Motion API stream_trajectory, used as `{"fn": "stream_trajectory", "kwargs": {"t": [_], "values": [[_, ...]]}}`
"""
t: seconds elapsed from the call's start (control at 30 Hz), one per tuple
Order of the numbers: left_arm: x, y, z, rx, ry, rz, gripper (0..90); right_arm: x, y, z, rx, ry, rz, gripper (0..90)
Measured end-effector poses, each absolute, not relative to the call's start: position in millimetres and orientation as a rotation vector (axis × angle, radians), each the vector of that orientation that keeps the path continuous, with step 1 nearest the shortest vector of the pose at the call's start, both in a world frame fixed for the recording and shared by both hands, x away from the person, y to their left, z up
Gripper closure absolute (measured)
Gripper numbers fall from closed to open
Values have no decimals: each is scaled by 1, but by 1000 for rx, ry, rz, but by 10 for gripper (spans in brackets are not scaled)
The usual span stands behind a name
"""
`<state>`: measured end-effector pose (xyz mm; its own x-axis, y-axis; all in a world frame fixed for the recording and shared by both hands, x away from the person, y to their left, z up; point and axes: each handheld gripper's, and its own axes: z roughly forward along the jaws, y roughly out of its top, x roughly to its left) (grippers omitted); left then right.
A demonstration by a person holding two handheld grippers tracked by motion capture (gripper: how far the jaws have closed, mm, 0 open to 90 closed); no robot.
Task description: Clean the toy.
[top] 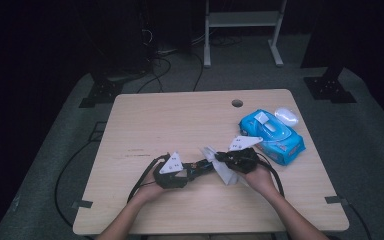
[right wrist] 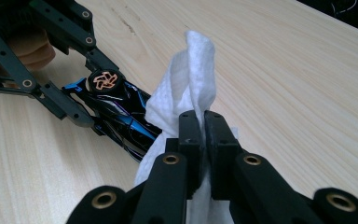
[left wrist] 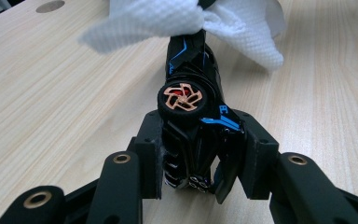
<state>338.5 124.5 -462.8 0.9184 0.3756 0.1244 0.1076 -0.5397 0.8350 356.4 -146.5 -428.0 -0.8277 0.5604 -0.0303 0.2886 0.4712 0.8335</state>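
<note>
A black toy car (left wrist: 193, 116) with blue stripes and a copper-spoked wheel lies on its side between the jaws of my left gripper (left wrist: 200, 158), which is shut on its rear end. The car (right wrist: 116, 116) points toward my right gripper (right wrist: 201, 135), which is shut on a white wet wipe (right wrist: 189, 88). The wipe (left wrist: 191, 18) drapes over the car's far end. In the high view the left gripper (top: 192, 172) and right gripper (top: 225, 159) meet near the table's front middle, with the wipe (top: 225, 172) between them.
A blue pack of wet wipes (top: 271, 136) lies at the right of the wooden table (top: 180, 115), with a white oval object (top: 286, 116) behind it. A cable hole (top: 237, 103) sits near the far edge. Cables trail off the table's left front.
</note>
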Motion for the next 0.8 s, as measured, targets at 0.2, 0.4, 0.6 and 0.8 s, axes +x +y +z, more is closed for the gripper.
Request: {"fn": "stream_trajectory", "kwargs": {"t": [0.2, 0.4, 0.6, 0.8], "values": [[339, 126, -462, 2134, 345, 352, 581, 361, -154, -429, 752, 2411, 1279, 857], [340, 126, -462, 2135, 348, 363, 580, 366, -156, -428, 776, 2406, 1274, 858], [342, 129, -462, 2125, 376, 372, 576, 362, -154, -430, 768, 2412, 1294, 858], [342, 129, -462, 2133, 378, 389, 568, 355, -156, -432, 757, 2412, 1309, 858]]}}
